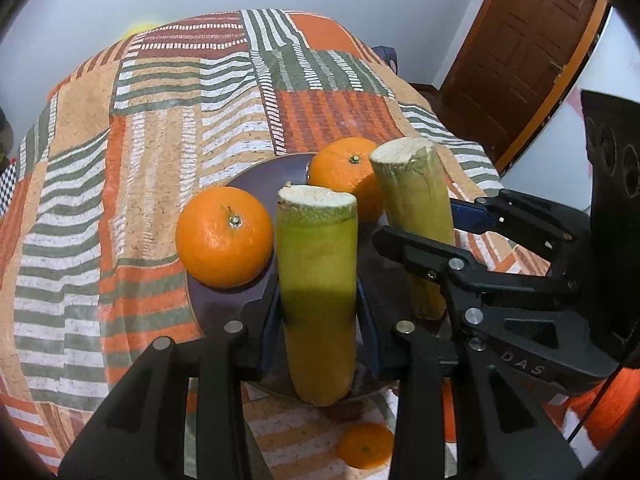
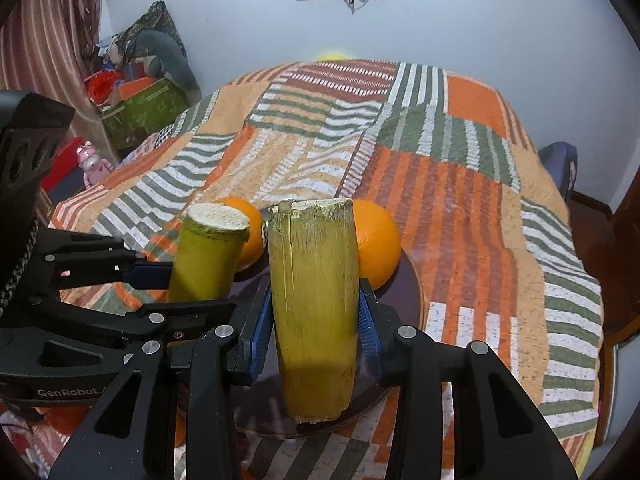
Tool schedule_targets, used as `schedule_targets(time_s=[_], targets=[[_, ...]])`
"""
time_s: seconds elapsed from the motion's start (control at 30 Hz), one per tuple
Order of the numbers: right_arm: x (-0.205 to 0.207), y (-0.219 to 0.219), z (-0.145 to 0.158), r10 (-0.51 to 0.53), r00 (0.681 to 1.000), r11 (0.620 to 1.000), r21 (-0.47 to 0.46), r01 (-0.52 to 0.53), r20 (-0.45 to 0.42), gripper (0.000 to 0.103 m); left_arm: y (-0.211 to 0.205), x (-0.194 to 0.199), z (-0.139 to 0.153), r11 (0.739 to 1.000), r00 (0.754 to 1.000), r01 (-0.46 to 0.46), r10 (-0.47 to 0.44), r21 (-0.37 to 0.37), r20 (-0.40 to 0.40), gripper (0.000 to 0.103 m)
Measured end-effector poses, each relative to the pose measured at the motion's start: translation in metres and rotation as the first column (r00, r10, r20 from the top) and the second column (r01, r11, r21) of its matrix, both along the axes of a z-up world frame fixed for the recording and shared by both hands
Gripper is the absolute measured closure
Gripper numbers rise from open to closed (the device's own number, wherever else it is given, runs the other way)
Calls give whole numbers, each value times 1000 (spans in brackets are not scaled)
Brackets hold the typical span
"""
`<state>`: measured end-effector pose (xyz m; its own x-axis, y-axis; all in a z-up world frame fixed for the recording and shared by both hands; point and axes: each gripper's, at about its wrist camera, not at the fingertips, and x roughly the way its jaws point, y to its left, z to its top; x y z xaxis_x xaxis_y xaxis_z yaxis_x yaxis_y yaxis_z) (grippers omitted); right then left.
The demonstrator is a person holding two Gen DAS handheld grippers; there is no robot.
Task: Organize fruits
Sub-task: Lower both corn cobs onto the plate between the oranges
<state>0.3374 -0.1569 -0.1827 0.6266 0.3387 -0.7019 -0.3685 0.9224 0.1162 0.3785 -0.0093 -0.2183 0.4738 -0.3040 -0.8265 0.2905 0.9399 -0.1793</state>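
Black two-finger tongs fill the foreground of both wrist views, each clamped on a yellow-green cut stalk piece held upright over a dark round plate. Seen from the left wrist, the left gripper has its blue pads pressed against both sides of the near yellow-green cylindrical stalk piece, its pale fibrous cut end pointing up and its lower end close above the plate's near rim. Left of that stalk, a glossy round orange sits on the plate's left edge; a second round orange rests farther back on the plate. Below the plate, a small orange fruit lies on the striped patchwork tablecloth. To the right, the right gripper closes on the second yellow-green stalk piece, which tilts slightly beside the far orange. From the right wrist, this stalk stands centred between blue pads, the plate under it. A brown wooden door stands at the far right.
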Motion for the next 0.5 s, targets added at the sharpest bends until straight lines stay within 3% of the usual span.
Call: schedule_targets(time_s=[0.17, 0.33, 0.5], targets=[[2, -3, -2, 20, 1000, 1000, -5, -20, -6, 67, 0, 1, -1, 1000, 1000, 9, -9, -4, 5, 67], [-2, -3, 1, 30, 1000, 999, -18, -30, -5, 67, 10, 11, -5, 998, 999, -25, 23, -50, -38, 67], [1, -3, 0, 55, 998, 998, 14, -54, -37, 67, 9, 11, -16, 999, 997, -38, 37, -15, -68, 68]])
